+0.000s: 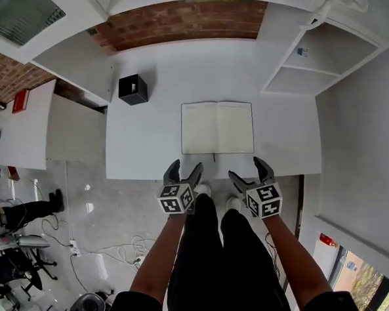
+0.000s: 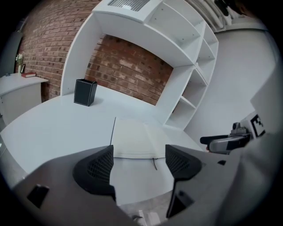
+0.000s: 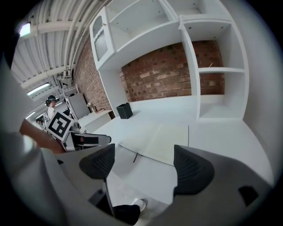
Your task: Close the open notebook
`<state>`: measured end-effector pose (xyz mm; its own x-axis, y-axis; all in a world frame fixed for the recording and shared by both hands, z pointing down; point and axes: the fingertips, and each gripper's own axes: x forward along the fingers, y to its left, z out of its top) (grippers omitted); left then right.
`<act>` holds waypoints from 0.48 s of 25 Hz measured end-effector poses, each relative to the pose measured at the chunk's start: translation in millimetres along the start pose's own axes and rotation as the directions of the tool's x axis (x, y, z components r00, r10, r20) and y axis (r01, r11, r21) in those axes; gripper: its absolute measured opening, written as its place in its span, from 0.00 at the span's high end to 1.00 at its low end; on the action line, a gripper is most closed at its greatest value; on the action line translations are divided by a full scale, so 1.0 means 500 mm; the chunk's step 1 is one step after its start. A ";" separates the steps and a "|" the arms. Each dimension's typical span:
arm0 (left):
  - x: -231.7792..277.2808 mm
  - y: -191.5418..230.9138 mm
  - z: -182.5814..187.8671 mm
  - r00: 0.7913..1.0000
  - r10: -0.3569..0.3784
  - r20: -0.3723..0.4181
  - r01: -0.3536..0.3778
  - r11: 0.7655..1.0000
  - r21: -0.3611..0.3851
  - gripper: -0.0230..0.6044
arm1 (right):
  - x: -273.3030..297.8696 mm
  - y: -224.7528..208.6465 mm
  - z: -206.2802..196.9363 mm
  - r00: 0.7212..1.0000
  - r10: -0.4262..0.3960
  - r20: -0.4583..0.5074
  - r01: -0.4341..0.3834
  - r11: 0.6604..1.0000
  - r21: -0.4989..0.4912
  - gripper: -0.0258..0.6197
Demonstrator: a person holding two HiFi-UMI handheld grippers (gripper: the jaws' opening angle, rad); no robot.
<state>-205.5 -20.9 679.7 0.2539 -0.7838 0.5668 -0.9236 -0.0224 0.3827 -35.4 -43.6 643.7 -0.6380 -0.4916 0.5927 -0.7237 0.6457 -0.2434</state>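
Observation:
An open notebook [image 1: 217,127] with cream pages lies flat on the white desk [image 1: 149,142], its ribbon marker hanging out at the near edge. The same notebook [image 2: 139,140] lies ahead in the left gripper view, and the notebook [image 3: 157,142] also shows in the right gripper view. My left gripper [image 1: 183,172] hovers open just off the desk's near edge, below the left page. My right gripper [image 1: 251,171] is open too, below the right page. Neither touches the notebook, and nothing is between their jaws.
A black square box [image 1: 133,89] stands at the desk's back left. White shelves [image 1: 318,60] rise at the back right, with a brick wall [image 1: 183,23] behind. A lower white side counter [image 1: 25,125] lies to the left. A second person [image 1: 17,213] sits on the floor at left.

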 end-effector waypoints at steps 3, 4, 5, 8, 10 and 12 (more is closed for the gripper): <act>0.023 0.022 0.002 1.000 0.022 -0.006 -0.022 1.000 0.001 0.42 | 0.033 -0.004 -0.022 1.000 0.011 -0.029 -0.010 1.000 0.011 0.34; 0.031 0.025 0.001 1.000 0.027 -0.009 -0.027 1.000 -0.005 0.42 | 0.039 -0.006 -0.026 0.999 0.009 -0.039 -0.008 1.000 0.007 0.34; 0.040 0.029 -0.001 0.999 0.031 -0.013 -0.031 0.999 -0.014 0.42 | 0.046 -0.010 -0.028 0.999 0.005 -0.049 -0.005 1.000 0.000 0.34; 0.074 0.047 -0.003 0.998 0.048 -0.034 -0.049 0.998 -0.042 0.42 | 0.078 -0.025 -0.030 0.997 0.001 -0.071 -0.002 1.000 -0.005 0.34; 0.090 0.059 -0.005 0.997 0.061 -0.049 -0.063 0.997 -0.050 0.42 | 0.099 -0.028 -0.034 0.996 0.006 -0.086 -0.006 1.000 0.000 0.34; 0.102 0.072 -0.009 0.994 0.083 -0.073 -0.088 0.994 -0.066 0.42 | 0.118 -0.032 -0.036 0.996 0.010 -0.093 -0.011 1.000 -0.006 0.34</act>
<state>-224.5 -58.9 725.7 0.1967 -0.7356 0.6482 -0.9212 0.0877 0.3790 -56.5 -72.4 696.6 -0.6180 -0.4287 0.6590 -0.7154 0.6543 -0.2453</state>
